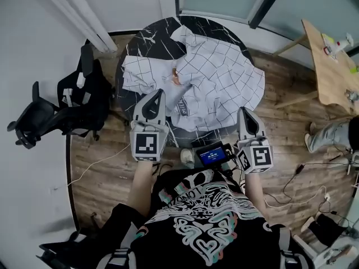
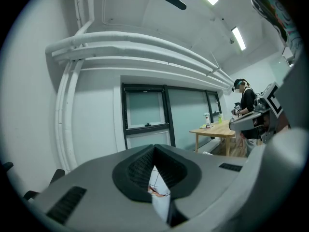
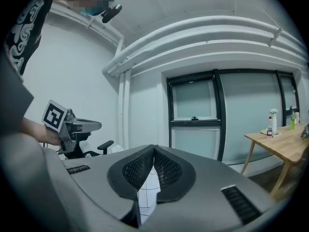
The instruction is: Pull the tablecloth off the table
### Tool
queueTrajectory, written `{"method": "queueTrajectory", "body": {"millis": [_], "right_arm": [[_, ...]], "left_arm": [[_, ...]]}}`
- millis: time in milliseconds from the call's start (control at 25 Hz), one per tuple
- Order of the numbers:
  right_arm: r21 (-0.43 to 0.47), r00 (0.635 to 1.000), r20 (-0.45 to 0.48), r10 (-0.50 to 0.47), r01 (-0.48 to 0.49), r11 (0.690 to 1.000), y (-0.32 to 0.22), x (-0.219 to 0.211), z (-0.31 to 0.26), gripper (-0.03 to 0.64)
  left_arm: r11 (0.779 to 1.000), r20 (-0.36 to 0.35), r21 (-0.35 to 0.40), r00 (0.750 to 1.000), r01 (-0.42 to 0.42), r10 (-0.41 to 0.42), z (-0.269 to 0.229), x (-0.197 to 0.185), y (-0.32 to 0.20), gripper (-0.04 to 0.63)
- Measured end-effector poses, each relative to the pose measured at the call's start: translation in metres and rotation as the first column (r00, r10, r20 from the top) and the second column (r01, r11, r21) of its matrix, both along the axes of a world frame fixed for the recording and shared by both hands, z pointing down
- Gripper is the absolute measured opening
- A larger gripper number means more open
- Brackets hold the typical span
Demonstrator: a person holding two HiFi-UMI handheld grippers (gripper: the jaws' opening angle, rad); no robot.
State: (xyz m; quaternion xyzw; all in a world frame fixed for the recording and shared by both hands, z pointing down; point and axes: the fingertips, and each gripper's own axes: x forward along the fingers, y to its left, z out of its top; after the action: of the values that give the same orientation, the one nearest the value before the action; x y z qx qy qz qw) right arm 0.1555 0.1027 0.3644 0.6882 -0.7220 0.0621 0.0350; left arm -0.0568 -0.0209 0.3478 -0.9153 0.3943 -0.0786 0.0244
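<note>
A white tablecloth [image 1: 219, 77] with a dark grid lies crumpled over a round black marble table [image 1: 148, 41]; the table's far left part is bare. My left gripper [image 1: 159, 94] is held above the cloth's near left edge, its jaws shut with nothing between them. My right gripper [image 1: 243, 112] hovers at the table's near right rim, also shut and empty. In the left gripper view the closed tips [image 2: 154, 147] point at a window wall, with a strip of cloth [image 2: 159, 197] showing below them. The right gripper view shows the same: closed tips [image 3: 154, 147], cloth [image 3: 147, 192] beneath.
A black office chair [image 1: 56, 108] stands left of the table. A wooden table [image 1: 328, 66] is at the far right, with a person's leg [image 1: 328, 134] near it. Cables [image 1: 291, 198] run over the wooden floor. A small lit screen [image 1: 212, 154] sits at my chest.
</note>
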Motion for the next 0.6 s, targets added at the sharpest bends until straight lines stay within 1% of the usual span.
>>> {"method": "queueTrajectory", "body": {"millis": [160,320,480,600], "right_arm": [[0.001,1.000,-0.001,-0.013,0.013,1.000,-0.012,0.002,-0.002,0.008],[-0.005,0.999,0.006,-0.043,0.043,0.999,-0.026,0.000,0.004,0.009],[-0.011,0.998,0.020,-0.059,0.059,0.998,-0.035,0.001,0.007,0.012],[-0.031,0.997,0.023,-0.070,0.071,0.997,-0.038,0.002,0.015,0.014]], "left_arm": [[1.000,0.000,0.001,1.000,0.006,-0.006,-0.003,0.000,-0.010,0.014],[1.000,-0.013,-0.007,0.999,0.030,-0.030,-0.002,-0.003,-0.016,0.014],[0.999,0.004,-0.015,1.000,0.031,-0.031,0.004,0.001,-0.020,0.014],[0.999,0.010,-0.021,0.999,0.034,-0.034,0.009,0.005,-0.025,0.014]]}}
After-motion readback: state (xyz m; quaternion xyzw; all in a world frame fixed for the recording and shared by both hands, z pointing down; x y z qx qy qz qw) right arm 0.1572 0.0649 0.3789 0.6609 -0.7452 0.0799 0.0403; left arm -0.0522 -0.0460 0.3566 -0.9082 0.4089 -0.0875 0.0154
